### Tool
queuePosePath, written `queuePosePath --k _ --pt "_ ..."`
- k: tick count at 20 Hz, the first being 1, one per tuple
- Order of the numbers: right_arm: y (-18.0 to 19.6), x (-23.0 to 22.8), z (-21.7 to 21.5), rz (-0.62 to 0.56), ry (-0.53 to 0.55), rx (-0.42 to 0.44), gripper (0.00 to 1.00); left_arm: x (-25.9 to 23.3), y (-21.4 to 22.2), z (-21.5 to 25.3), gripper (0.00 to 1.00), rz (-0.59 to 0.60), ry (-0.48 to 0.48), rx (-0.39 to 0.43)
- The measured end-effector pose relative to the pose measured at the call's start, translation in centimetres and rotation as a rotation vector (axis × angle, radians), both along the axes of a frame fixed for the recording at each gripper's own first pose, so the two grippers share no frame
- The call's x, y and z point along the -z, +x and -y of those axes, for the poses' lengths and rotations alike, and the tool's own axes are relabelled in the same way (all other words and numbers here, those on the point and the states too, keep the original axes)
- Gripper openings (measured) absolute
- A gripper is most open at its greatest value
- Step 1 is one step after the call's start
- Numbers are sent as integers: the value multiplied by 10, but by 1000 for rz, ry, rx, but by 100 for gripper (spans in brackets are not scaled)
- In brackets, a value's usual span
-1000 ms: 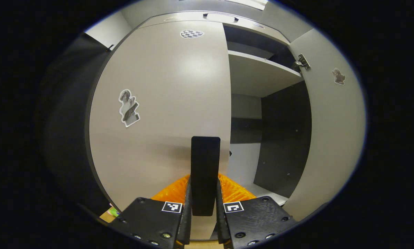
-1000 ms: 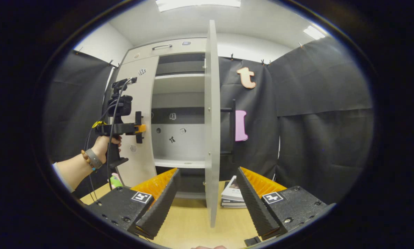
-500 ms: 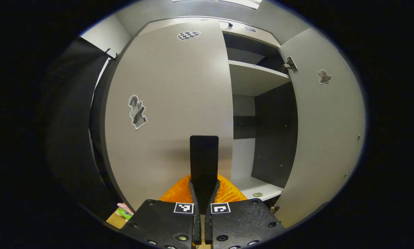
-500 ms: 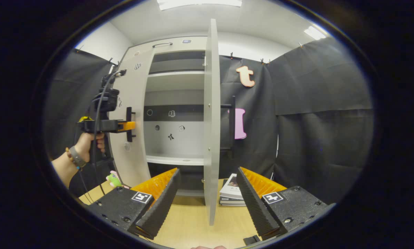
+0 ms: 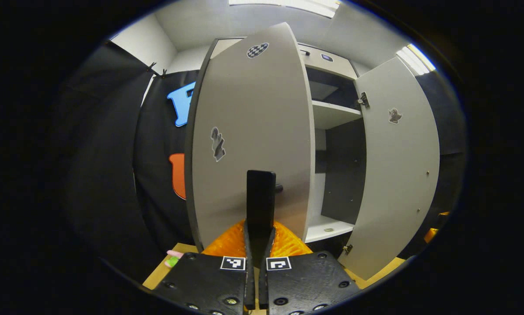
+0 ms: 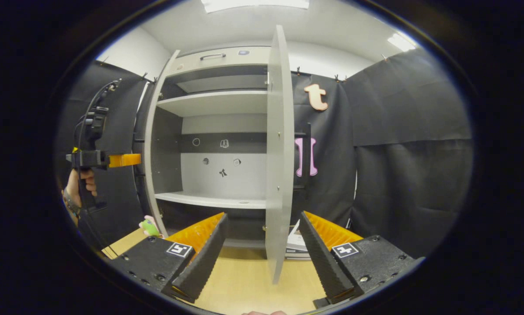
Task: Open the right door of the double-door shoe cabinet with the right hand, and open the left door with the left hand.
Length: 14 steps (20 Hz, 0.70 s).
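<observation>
At the bottom centre of the left gripper view, the left gripper (image 5: pixel 258 238) pinches the left door's handle (image 5: pixel 260 205); the left door (image 5: pixel 253 131) stands swung out mid-frame. The right gripper (image 6: pixel 262 249) has its fingers spread, straddling the open right door (image 6: pixel 280 153). Opening looks nearly done; release likely comes next.

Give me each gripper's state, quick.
Left gripper: fingers shut on the left door's handle.
Right gripper: open, holding nothing; the right door's edge stands between its fingers.

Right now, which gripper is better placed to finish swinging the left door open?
Left. The left gripper is clamped on the left door's handle, while the right gripper is open, straddling the edge of the right door.
</observation>
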State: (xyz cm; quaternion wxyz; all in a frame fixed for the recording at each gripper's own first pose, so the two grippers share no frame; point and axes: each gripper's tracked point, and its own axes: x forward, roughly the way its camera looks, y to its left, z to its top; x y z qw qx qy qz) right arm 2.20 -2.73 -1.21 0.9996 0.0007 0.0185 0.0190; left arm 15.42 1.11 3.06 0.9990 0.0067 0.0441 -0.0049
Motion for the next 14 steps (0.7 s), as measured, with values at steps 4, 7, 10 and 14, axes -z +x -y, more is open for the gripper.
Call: queuePosePath --k 4,7,10,14 --pt "-1 -4 -11 19 13 -1 100 -1 -15 -18 3 4 -15 -13" --pt "0 -2 -15 15 8 4 100 -2 -21 -29 3 1 -37 -3" --pt "4 0 -16 11 -5 12 100 -4 -25 -36 2 5 -25 -6" --pt "12 2 -20 5 -14 11 100 -5 -33 -54 2 18 -52 -17"
